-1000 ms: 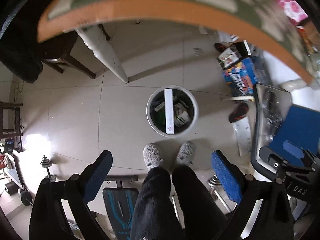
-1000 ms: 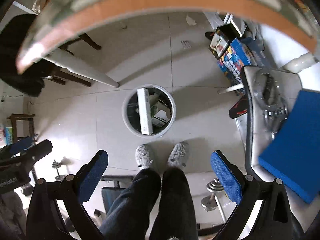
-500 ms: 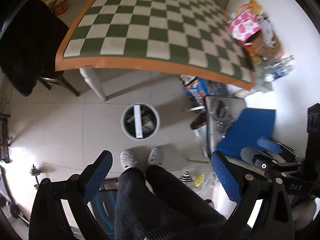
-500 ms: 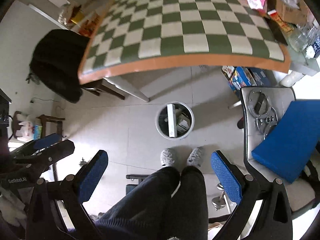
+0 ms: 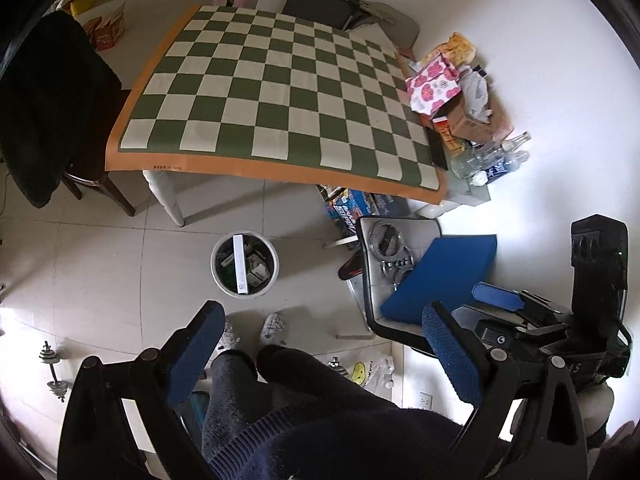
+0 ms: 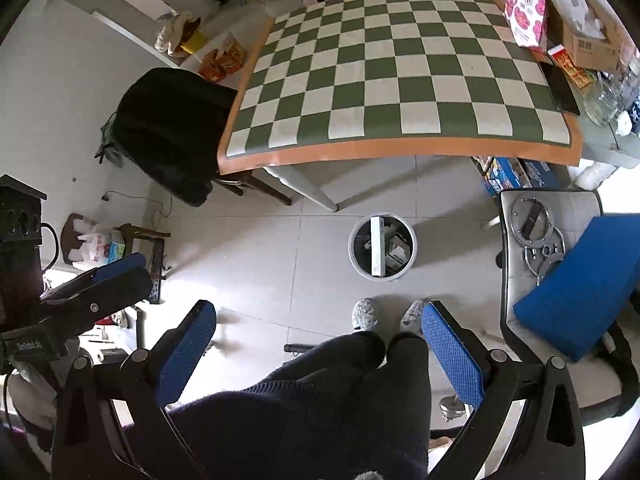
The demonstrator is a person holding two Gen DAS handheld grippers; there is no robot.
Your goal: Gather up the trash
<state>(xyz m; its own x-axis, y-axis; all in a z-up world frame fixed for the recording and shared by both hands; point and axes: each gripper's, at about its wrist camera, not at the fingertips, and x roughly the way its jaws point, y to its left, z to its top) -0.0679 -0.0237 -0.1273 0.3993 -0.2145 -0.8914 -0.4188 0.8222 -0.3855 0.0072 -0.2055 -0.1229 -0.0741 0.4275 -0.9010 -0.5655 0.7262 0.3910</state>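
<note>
Left wrist view: left claw (image 5: pixel 320 344) spread wide, holding nothing, raised high above the floor. Waste bin (image 5: pixel 244 265) stands on the tiles below the desk (image 5: pixel 276 100) edge, already holding a long white box (image 5: pixel 240 264). Judged: between pickups.

Right wrist view: right claw (image 6: pixel 320 344) likewise wide and empty. Bin (image 6: pixel 382 246) well below, ahead of the feet. The next move calls for locating trash; likely candidates are the clutter (image 6: pixel 568 20) at the desk's far right.

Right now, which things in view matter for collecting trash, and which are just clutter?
Job:
- trash bin, with a long white box in it
- left claw and right claw, both open, holding nothing

Lying about:
- checkered tablecloth
- blue cushion
- dumbbell
</note>
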